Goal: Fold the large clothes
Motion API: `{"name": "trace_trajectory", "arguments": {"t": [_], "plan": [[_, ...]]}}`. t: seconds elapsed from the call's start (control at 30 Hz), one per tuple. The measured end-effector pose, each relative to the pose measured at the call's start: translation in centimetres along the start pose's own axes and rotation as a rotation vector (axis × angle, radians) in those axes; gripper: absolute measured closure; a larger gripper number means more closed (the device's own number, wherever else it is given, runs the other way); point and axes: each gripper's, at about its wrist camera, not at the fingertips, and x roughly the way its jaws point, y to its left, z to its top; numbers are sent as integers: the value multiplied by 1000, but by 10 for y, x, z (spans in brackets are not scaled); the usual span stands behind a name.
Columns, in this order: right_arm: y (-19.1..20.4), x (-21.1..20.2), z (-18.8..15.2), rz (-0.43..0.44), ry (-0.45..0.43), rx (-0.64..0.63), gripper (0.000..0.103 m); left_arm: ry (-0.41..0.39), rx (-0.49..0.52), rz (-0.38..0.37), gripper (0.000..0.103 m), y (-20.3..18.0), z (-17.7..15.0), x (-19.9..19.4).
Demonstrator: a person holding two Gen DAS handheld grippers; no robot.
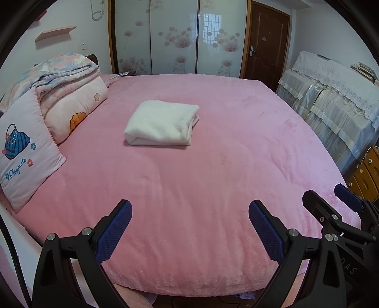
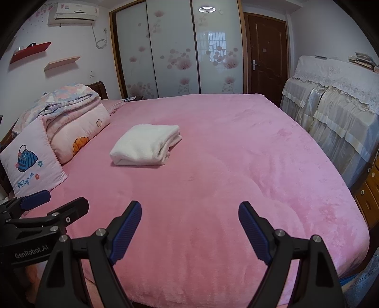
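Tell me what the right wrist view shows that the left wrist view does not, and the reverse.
Only the right wrist view: an air conditioner, a red shelf and a ceiling light's reflection on the wardrobe. Only the left wrist view: nothing clear beyond a closer look at the wooden drawers. Both: the folded white garment on the pink bed, the pillow, and the left gripper and right gripper, both open and empty.

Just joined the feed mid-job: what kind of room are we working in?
A home bedroom, most likely: a large bed under a pink cover, pillows and folded quilts at its head, and a sliding-door wardrobe behind.
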Motion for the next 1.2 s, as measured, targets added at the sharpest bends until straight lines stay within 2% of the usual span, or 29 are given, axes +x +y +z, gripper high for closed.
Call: {"name": "trace_trajectory", "arguments": {"t": [1.2], "plan": [[-2,4,-2,-11,15,11,18,27,-11,7,5,3,-3,3]]}}
